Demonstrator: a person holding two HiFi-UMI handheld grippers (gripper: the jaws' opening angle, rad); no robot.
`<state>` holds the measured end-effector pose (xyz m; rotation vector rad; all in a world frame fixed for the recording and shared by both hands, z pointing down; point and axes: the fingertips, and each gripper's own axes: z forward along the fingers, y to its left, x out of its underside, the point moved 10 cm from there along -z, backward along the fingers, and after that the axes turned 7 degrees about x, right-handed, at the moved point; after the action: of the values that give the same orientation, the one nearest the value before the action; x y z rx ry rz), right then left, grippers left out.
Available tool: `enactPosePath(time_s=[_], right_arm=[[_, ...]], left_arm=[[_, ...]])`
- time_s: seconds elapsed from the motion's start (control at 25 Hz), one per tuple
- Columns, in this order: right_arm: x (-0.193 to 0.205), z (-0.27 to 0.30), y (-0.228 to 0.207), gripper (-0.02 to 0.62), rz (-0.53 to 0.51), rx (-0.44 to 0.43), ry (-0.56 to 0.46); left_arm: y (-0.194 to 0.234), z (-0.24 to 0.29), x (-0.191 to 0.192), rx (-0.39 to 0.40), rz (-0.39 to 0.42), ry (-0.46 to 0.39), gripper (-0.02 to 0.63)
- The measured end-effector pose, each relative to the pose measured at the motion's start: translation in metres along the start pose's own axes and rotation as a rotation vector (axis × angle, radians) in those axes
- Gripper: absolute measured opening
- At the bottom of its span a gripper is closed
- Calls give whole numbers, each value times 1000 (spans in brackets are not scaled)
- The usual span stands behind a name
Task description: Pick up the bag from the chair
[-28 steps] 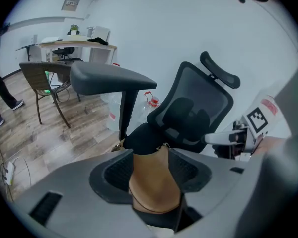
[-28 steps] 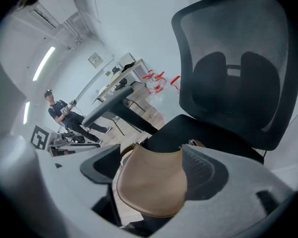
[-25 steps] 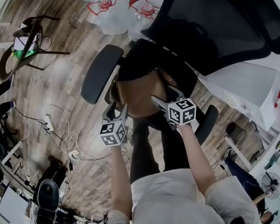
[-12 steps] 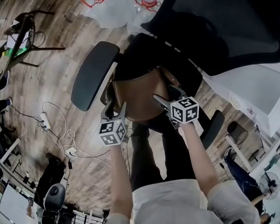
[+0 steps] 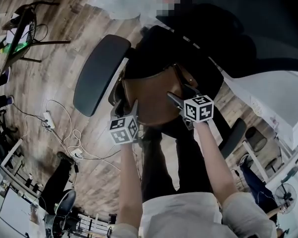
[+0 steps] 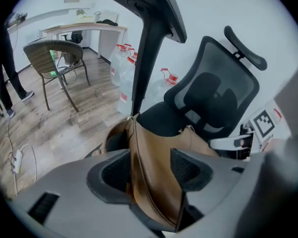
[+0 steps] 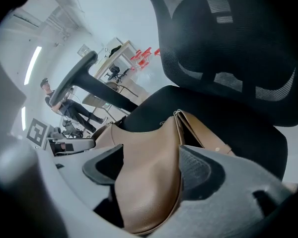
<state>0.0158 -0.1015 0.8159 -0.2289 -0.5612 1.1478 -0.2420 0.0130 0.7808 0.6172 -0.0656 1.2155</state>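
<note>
A brown leather bag (image 5: 150, 94) rests on the black seat (image 5: 156, 51) of an office chair, below its mesh backrest (image 7: 228, 48). My left gripper (image 5: 127, 107) is at the bag's left end. In the left gripper view the bag (image 6: 156, 157) fills the gap between both pads, so my left gripper (image 6: 150, 171) is shut on it. At the bag's right end, by the strap, is my right gripper (image 5: 181, 94). The right gripper view shows the bag (image 7: 149, 162) pressed between the pads of the right gripper (image 7: 151, 171), shut on it.
The chair's left armrest (image 5: 97, 73) stands beside my left gripper and its right armrest (image 5: 234, 137) beside my right forearm. Cables and a power strip (image 5: 49, 119) lie on the wood floor. A wicker chair (image 6: 57, 58) and water bottles (image 6: 123, 66) stand beyond. White table (image 5: 280, 95) at right.
The head view has shifted a little. Both grippers stay at the bag's two ends and have edged slightly up in the picture with it.
</note>
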Motion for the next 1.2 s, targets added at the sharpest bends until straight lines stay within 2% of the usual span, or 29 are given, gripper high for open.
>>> enactPosePath(time_s=[0.12, 0.52, 0.76, 0.88, 1.04, 1.2], right_arm=[[-3, 1, -2, 325, -14, 24, -1], [-2, 4, 4, 325, -51, 77, 10], [-3, 6, 3, 331, -44, 106, -4], [-5, 6, -3, 360, -38, 124, -11], [-5, 9, -22, 368, 6, 64, 27], [-3, 20, -33, 342, 34, -70, 91]], left_arm=[[1, 11, 2, -8, 7, 30, 247], [8, 32, 5, 20, -37, 100, 284], [11, 36, 5, 28, -56, 111, 293], [13, 38, 6, 34, -71, 113, 296], [14, 39, 5, 39, -76, 130, 298], [17, 41, 3, 52, -78, 178, 304]])
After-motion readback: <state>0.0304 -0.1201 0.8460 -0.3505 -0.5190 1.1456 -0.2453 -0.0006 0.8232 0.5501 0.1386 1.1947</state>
